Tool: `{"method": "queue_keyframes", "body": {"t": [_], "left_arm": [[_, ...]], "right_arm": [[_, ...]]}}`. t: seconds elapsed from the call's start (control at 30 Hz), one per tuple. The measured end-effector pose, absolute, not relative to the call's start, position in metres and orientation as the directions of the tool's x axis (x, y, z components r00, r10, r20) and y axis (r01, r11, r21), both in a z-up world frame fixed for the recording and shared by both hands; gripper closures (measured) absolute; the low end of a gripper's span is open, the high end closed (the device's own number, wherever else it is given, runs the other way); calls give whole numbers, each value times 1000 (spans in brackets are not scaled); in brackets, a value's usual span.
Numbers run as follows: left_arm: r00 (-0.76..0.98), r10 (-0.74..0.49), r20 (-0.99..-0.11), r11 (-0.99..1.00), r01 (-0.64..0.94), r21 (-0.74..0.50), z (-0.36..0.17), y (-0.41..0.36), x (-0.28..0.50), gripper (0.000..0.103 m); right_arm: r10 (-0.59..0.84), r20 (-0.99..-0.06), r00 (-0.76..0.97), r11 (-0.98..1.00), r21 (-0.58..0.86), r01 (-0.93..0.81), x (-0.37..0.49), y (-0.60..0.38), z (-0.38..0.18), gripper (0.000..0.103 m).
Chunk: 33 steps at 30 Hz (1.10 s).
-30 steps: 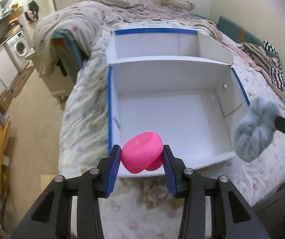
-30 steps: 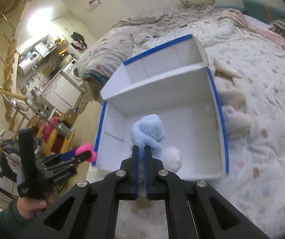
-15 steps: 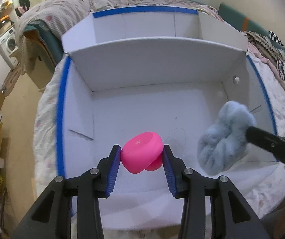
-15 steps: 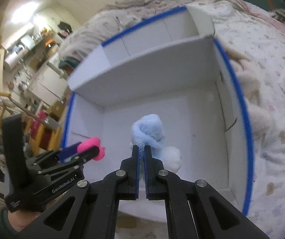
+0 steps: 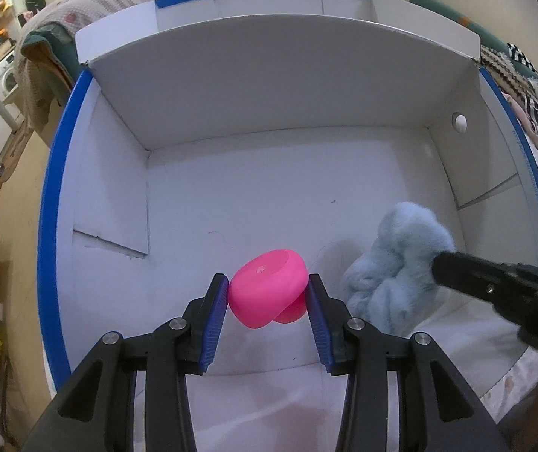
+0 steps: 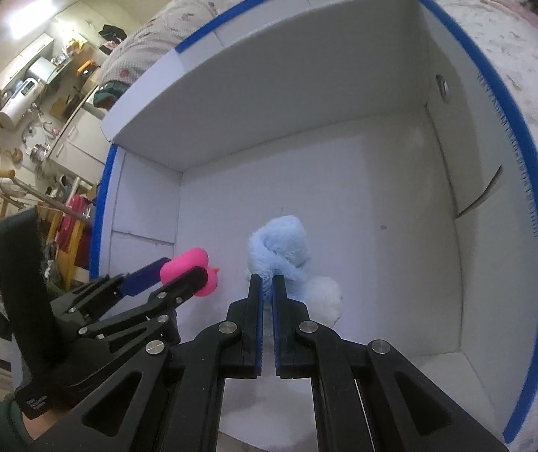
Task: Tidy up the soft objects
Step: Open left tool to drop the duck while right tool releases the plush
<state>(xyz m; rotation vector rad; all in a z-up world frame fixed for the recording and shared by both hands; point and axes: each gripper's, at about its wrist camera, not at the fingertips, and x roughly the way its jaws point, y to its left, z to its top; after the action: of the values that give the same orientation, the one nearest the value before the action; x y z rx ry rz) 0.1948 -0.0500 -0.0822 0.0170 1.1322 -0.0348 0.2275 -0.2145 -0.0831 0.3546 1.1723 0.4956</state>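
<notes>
The left gripper (image 5: pixel 268 303) has its jaws closed on the pink soft toy (image 5: pixel 267 292), and the right gripper (image 6: pixel 267 293) has its jaws pinched on the light blue fluffy toy (image 6: pixel 280 250). Both toys hang inside the white box (image 5: pixel 99 188), just above its floor, side by side, the pink one to the left; I judge each only needs releasing straight down

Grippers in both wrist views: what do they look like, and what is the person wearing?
Both the left gripper and the right gripper have matte black plastic linkage arms with silver pivot screws and ribbed blue finger pads. The left gripper's black handle bears white lettering, too blurred to read. A dark green sleeve cuff shows.
</notes>
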Motion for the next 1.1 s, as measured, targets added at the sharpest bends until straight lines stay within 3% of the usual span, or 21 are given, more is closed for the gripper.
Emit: {"method": "queue_keyframes", "body": {"t": [0.4, 0.57, 0.67, 0.7, 0.73, 0.8, 0.9, 1.0, 1.1], "left_arm": [[385, -55, -921, 998, 50, -38, -94, -48, 202, 65], [387, -61, -920, 998, 53, -44, -90, -53, 202, 63], [393, -59, -918, 998, 54, -41, -86, -52, 204, 47], [397, -55, -916, 998, 50, -39, -84, -50, 202, 43], [402, -51, -914, 998, 46, -36, -82, -51, 202, 41], [419, -49, -907, 999, 36, -37, -78, -50, 201, 38], [432, -40, -901, 999, 22, -34, -74, -46, 200, 38], [447, -22, -894, 1000, 5, -22, -68, -41, 200, 38], [461, 1, -887, 1000, -13, -5, -61, -36, 201, 37]], "right_arm": [[536, -791, 294, 844, 513, -159, 235, -213, -86, 96], [535, -784, 314, 844, 513, -156, 234, -218, -83, 88], [522, -781, 341, 851, 500, -158, 233, -220, -78, 75], [519, -780, 349, 853, 498, -157, 233, -221, -76, 65], [518, -778, 356, 854, 497, -156, 233, -222, -75, 45], [507, -774, 379, 859, 491, -146, 232, -225, -72, 27], [509, -766, 393, 857, 495, -145, 232, -229, -69, 25], [499, -768, 402, 861, 491, -131, 233, -232, -69, 11], [499, -761, 413, 860, 494, -129, 232, -232, -67, 9]]}}
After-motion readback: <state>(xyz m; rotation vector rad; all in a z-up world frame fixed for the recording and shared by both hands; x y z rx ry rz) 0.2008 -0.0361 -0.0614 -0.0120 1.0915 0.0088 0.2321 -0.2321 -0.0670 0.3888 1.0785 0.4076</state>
